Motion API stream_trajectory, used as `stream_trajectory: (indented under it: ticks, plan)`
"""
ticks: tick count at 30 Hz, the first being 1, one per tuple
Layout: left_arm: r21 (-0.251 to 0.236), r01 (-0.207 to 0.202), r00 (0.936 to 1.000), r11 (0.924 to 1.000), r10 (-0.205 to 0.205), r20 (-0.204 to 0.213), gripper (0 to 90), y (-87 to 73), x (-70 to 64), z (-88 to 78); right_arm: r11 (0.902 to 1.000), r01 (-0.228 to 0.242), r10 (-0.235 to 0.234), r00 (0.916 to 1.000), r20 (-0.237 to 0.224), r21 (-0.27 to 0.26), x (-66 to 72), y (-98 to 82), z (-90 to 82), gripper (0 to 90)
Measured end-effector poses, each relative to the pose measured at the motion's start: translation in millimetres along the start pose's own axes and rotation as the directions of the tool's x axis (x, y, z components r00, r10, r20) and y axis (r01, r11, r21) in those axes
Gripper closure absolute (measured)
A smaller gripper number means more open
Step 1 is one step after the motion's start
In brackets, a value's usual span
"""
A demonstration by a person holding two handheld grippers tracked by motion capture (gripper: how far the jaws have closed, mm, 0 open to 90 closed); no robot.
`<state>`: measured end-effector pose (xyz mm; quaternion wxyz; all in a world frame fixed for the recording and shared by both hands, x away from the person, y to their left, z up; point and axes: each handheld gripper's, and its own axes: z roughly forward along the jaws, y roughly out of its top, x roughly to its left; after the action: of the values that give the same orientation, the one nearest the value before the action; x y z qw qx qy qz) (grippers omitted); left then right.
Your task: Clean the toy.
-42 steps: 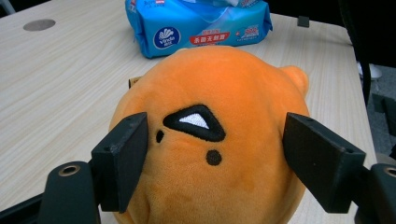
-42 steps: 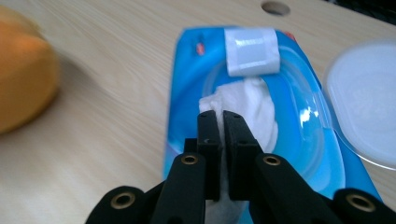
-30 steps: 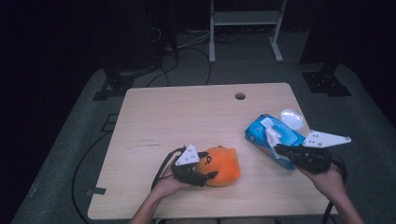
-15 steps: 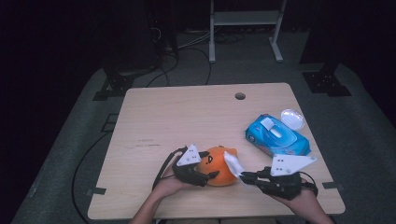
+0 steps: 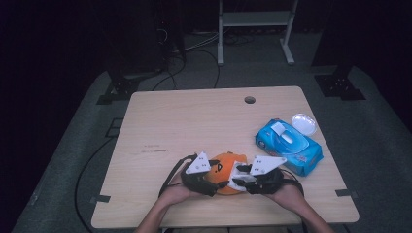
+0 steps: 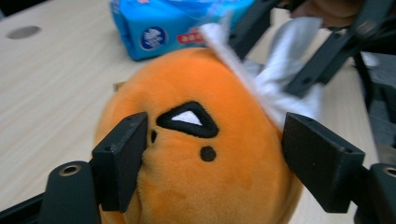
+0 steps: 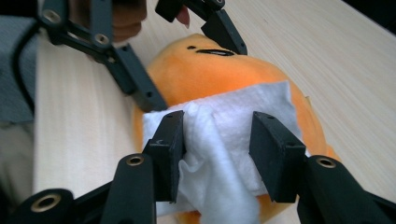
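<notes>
At the left of the high view, my left gripper (image 5: 214, 177) is near the front edge of the wooden counter (image 5: 194, 121), and its jaws are clamped on the orange plush toy (image 5: 227, 170). In the left gripper view I see both black jaws press into the sides of the plush toy (image 6: 201, 154), the left one denting the fabric near a small black dot, with the black triangle mark between them. The toy sits on the counter between my two grippers.

On the toy lies a white wipe (image 7: 233, 121), spread over its side. My right gripper (image 7: 217, 144) has its jaws around a raised fold of this wipe; the jaws have just been opening, and now they stand apart, the left one touching the fold and the right one with a gap to it. In the high view the right gripper (image 5: 238, 177) meets the toy from the right side.

Further right and behind, well apart from the toy, a blue wipes pack (image 5: 289, 145) lies on the counter, and a round clear lid (image 5: 303, 123) lies just beside its far corner.
</notes>
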<state>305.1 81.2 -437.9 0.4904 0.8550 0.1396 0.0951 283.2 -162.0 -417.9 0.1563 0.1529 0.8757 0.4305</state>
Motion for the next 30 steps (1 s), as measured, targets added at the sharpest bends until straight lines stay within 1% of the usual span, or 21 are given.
stream_trajectory:
  ticks: [2,3,4,6,7,8,9,11,12,14,16,18,19,20,21,23,24,25,27,28,30]
  plan:
    - [0.012,-0.01,0.9998,0.9999,0.01,0.019,23.6,0.6,0.3,-0.1,1.0,-0.007,0.007,1.0,-0.001,0.0,0.5,-3.9,5.0,55.2]
    - [0.013,-0.015,0.9994,0.9998,0.015,0.032,22.5,1.2,1.3,-2.1,1.0,-0.003,0.003,1.0,-0.001,-0.009,0.5,-6.8,6.2,57.7]
    - [0.008,-0.013,0.9991,0.9999,0.012,0.041,22.1,2.1,3.3,-5.3,0.9998,-0.013,0.013,0.9999,-0.006,-0.015,0.3,-9.3,5.9,62.4]
    - [-0.014,0.019,0.9982,0.9997,-0.018,0.057,21.2,2.6,7.4,-10.7,0.9991,-0.034,0.034,0.9994,-0.007,-0.024,0.1,-12.6,3.2,71.6]
    - [-0.011,0.015,0.9989,0.9998,-0.015,0.044,23.8,1.8,7.6,-11.2,0.9991,-0.035,0.035,0.9994,-0.008,-0.024,-0.2,-13.4,1.0,75.7]
    - [-0.004,-0.001,0.9996,1.0,0.001,0.029,27.7,0.4,7.1,-10.4,0.9989,-0.038,0.038,0.9993,-0.002,-0.026,-0.7,-13.9,-1.9,78.3]
    - [-0.006,-0.004,0.9998,1.0,0.004,0.019,30.0,-0.6,6.8,-9.1,0.9983,-0.047,0.047,0.9989,0.001,-0.033,-2.2,-15.1,-4.9,79.6]
    - [-0.013,0.002,0.9999,0.9999,-0.002,0.014,30.8,-0.8,6.8,-7.4,0.9965,-0.074,0.074,0.9972,-0.009,-0.039,-7.0,-18.9,-9.4,81.0]
    - [-0.006,-0.001,1.0,1.0,0.001,-0.001,30.7,-0.4,7.2,-6.6,0.9964,-0.076,0.076,0.9971,-0.005,-0.039,-8.1,-20.5,-10.8,82.1]
    - [-0.005,0.012,0.9998,0.9999,-0.012,-0.014,30.8,-1.1,8.7,-6.6,0.9971,-0.071,0.072,0.9971,0.024,-0.025,-9.0,-24.2,-15.7,82.5]
    - [-0.008,0.021,0.9997,0.9997,-0.021,-0.012,30.8,-1.5,9.6,-6.4,0.9972,-0.073,0.073,0.9964,0.044,-0.015,-9.8,-28.0,-20.0,82.8]
    - [-0.001,0.013,0.9998,0.9999,-0.013,-0.018,31.1,-0.9,8.3,-3.4,0.9967,-0.078,0.078,0.9961,0.039,-0.025,-7.7,-28.3,-20.7,83.1]
    - [-0.001,0.011,0.9997,0.9999,-0.011,-0.022,31.1,-0.7,7.8,-1.3,0.9962,-0.078,0.079,0.9966,0.021,-0.037,-4.2,-26.1,-19.0,83.1]
    - [-0.002,0.013,0.9997,0.9999,-0.013,-0.021,31.1,-0.2,7.4,0.4,0.9965,-0.069,0.069,0.9976,-0.004,-0.047,0.3,-22.6,-15.7,83.1]
    - [0.001,0.011,0.9997,0.9999,-0.011,-0.023,31.1,0.4,7.0,1.3,0.9976,-0.048,0.047,0.9987,-0.018,-0.049,5.4,-18.4,-11.3,83.0]
    - [0.007,0.006,0.9997,1.0,-0.006,-0.026,31.9,0.8,7.0,1.2,0.9989,-0.007,0.006,0.9997,-0.025,-0.045,11.7,-10.4,-4.1,83.1]
    - [0.011,0.01,0.9996,0.9999,-0.009,-0.027,31.9,0.6,7.3,0.5,0.9989,-0.007,0.006,0.9997,-0.025,-0.045,11.7,-10.4,-4.1,83.1]
    - [0.015,0.016,0.9994,0.9998,-0.015,-0.03,32.5,-0.1,8.3,-0.6,0.9991,0.006,-0.007,0.9998,-0.021,-0.041,11.4,-8.1,-3.0,83.1]
    - [0.016,0.023,0.9995,0.9996,-0.022,-0.025,33.8,-1.7,9.3,-2.4,0.9983,-0.022,0.023,0.9997,0.01,-0.054,1.7,-10.1,-7.5,83.2]
    - [0.015,0.022,0.9997,0.9996,-0.022,-0.012,33.8,-3.7,10.0,-3.3,0.9978,-0.041,0.043,0.9984,0.038,-0.053,-4.9,-14.6,-10.5,83.1]
    - [0.015,0.025,0.9997,0.9996,-0.025,-0.006,33.8,-3.7,10.9,-3.7,0.9953,-0.083,0.086,0.995,0.051,-0.049,-15.1,-22.9,-14.0,83.1]
